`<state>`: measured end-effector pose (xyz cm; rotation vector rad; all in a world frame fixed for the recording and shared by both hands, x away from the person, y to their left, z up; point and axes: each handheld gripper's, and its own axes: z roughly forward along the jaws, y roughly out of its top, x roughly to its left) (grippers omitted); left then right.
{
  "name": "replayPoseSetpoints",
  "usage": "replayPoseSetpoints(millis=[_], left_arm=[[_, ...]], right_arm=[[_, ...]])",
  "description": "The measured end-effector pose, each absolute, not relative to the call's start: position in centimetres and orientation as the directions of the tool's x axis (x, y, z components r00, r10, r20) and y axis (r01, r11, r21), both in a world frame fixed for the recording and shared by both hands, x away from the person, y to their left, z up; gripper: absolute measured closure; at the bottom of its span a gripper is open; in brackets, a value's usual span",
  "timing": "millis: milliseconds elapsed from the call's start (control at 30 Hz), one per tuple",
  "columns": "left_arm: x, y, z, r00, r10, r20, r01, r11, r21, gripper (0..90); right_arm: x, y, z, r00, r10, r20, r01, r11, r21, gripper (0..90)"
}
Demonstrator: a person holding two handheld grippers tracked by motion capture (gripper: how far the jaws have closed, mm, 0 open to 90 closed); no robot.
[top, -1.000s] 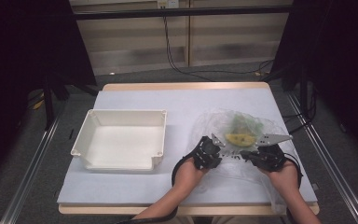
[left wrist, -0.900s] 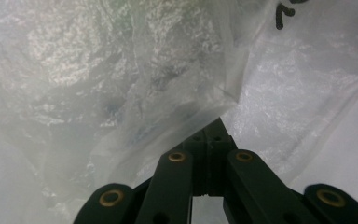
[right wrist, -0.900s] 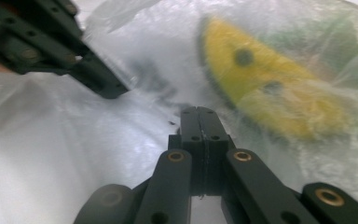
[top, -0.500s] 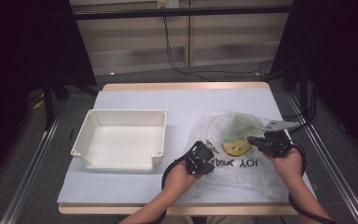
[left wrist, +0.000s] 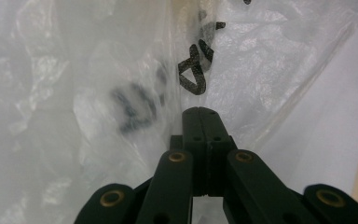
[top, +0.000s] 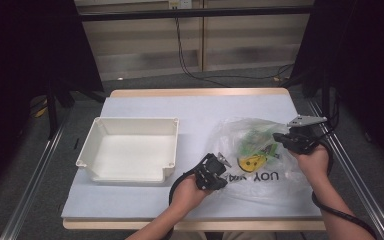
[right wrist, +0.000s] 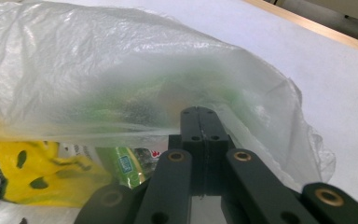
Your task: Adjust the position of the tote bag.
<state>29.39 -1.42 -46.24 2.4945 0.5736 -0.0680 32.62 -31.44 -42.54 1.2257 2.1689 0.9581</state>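
A clear plastic bag (top: 252, 155) lies on the right half of the table (top: 195, 110) in the high view, right of centre in the frame, with black lettering and a yellow smiley face printed on it and green packets (top: 255, 140) showing through the film. The left gripper (top: 219, 167) sits at the bag's lower-left edge, just below the frame's centre; the right gripper (top: 279, 137) sits at the bag's right edge, farther up and to the right, so the bag is spread between the two.

In the left gripper view the two black jaws stand pressed together at lower centre, and the film of the bag (left wrist: 121, 93) runs right up to their tips — a fold of it with blurred black letters rises straight from where they meet, so they are clamped on the bag's plastic. Bare table (left wrist: 335, 116) shows at the right of that frame.

In the right gripper view the jaws are likewise together at lower centre, and the bag (right wrist: 121, 70) billows up and leftward from their tips, its film drawn taut into the pinch — clamped on the bag's rim. Through it, at lower left of the frame, the yellow print (right wrist: 32, 177) and a green packet (right wrist: 126, 163) lie just beside the jaws, inside the bag and not touched by them.

A white plastic tray (top: 100, 125) stands in the left half of the high view, well apart from the bag and both grippers.
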Motion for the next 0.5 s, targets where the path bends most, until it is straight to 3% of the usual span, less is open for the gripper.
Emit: replayPoseSetpoints(millis=[300,433,467,500], left_arm=[[29.2,-0.9,-46.0,0.932,0.318,-0.172,0.361,-0.793,0.49,90.0],[29.2,-0.9,-46.0,0.931,0.322,-0.17,0.363,-0.795,0.486,90.0],[29.4,-1.0,-45.9,0.934,0.314,-0.172,0.358,-0.798,0.485,90.0],[29.4,-1.0,-45.9,0.933,0.317,-0.17,0.359,-0.795,0.49,90.0]], right_arm=[[32.1,-32.2,-43.1,-0.456,0.889,-0.035,0.554,0.314,0.771,90.0],[31.7,-31.9,-43.1,-0.485,0.874,-0.017,0.556,0.323,0.766,90.0],[31.5,-31.8,-43.1,-0.49,0.872,-0.022,0.553,0.329,0.766,88.2],[31.3,-31.5,-43.0,-0.488,0.873,-0.026,0.549,0.33,0.768,79.9]])
